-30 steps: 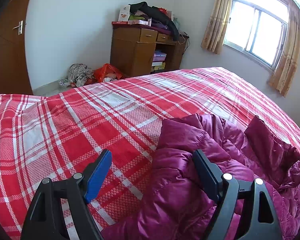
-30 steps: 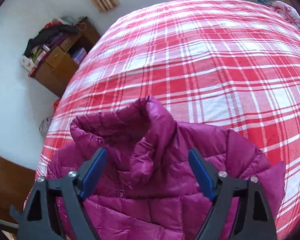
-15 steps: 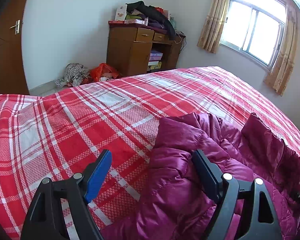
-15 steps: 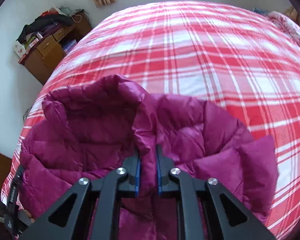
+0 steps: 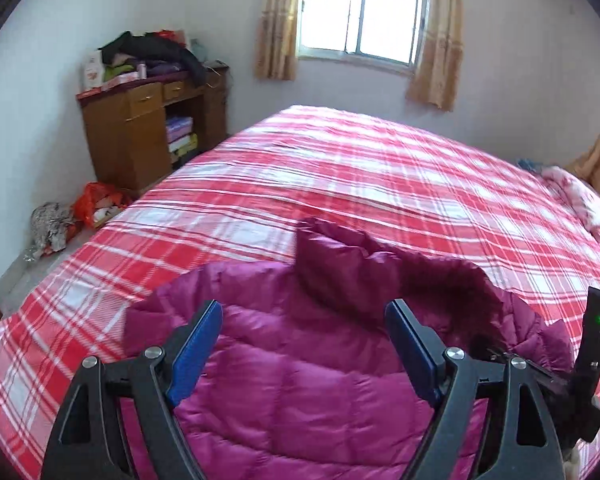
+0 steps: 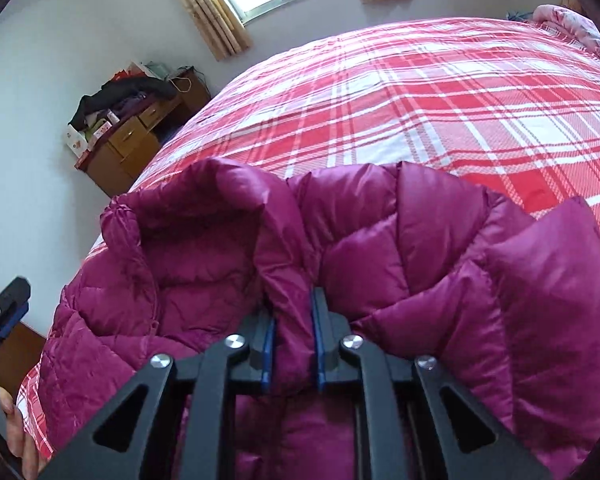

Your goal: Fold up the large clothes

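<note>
A magenta puffer jacket [image 5: 300,360] lies on the near part of a bed with a red and white checked cover [image 5: 380,184]. My left gripper [image 5: 304,308] hovers open above the jacket's quilted panel, with nothing pressed between its blue pads. In the right wrist view the jacket [image 6: 420,260] fills the foreground. My right gripper [image 6: 292,308] is shut on a raised fold of it just below the collar. The right gripper's body [image 5: 580,360] shows at the left wrist view's right edge. The left gripper [image 6: 4,312] and a hand [image 6: 16,440] show at the right wrist view's left edge.
A wooden desk [image 5: 140,128] piled with clothes and boxes stands by the wall left of the bed. Bags [image 5: 96,208] lie on the floor beside it. A curtained window [image 5: 364,12] is behind the bed. Pink bedding [image 5: 580,200] lies at the far right corner.
My right gripper dropped onto the jacket and closed on the fold below the collar. My left gripper rose and swung right, from the jacket's left edge to above its middle, still open.
</note>
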A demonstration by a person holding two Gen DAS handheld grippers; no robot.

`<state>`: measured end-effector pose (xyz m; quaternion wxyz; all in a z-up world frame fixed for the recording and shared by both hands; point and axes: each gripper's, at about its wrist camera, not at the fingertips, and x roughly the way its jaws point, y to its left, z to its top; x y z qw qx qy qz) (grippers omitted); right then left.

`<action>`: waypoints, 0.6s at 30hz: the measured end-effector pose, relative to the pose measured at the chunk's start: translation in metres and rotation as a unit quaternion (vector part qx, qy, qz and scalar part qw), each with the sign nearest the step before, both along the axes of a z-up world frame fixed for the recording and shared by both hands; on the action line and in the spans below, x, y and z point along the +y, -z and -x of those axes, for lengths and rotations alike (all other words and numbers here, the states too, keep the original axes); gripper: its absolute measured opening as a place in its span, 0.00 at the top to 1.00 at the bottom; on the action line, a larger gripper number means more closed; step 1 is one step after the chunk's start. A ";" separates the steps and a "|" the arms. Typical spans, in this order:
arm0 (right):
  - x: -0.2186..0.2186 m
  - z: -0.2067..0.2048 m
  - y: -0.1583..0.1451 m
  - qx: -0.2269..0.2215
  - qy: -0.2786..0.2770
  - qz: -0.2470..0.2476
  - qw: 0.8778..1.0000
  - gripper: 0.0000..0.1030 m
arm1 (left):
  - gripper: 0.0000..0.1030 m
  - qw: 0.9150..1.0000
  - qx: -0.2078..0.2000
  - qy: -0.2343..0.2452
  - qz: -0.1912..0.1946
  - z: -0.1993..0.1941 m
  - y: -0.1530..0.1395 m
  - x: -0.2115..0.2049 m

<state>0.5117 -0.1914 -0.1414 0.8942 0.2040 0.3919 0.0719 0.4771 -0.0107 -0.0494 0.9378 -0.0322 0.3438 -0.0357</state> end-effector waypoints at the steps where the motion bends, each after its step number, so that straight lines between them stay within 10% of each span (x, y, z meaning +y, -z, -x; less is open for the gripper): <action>1: 0.000 0.003 0.000 -0.001 0.000 -0.002 1.000 0.84 | 0.18 1.000 0.015 0.011 -0.005 -0.013 0.002 -0.017; 10: -0.009 0.005 0.003 -0.007 -0.005 -0.035 0.999 0.84 | 0.19 0.977 0.118 -0.095 -0.152 -0.091 0.052 -0.078; 13: -0.010 0.005 0.003 -0.007 -0.005 -0.039 0.999 0.84 | 0.75 0.980 0.098 -0.115 -0.129 -0.082 0.041 -0.051; 18: -0.011 0.005 0.003 -0.007 -0.010 -0.048 0.999 0.83 | 0.82 0.985 0.111 -0.128 -0.023 -0.045 0.035 0.001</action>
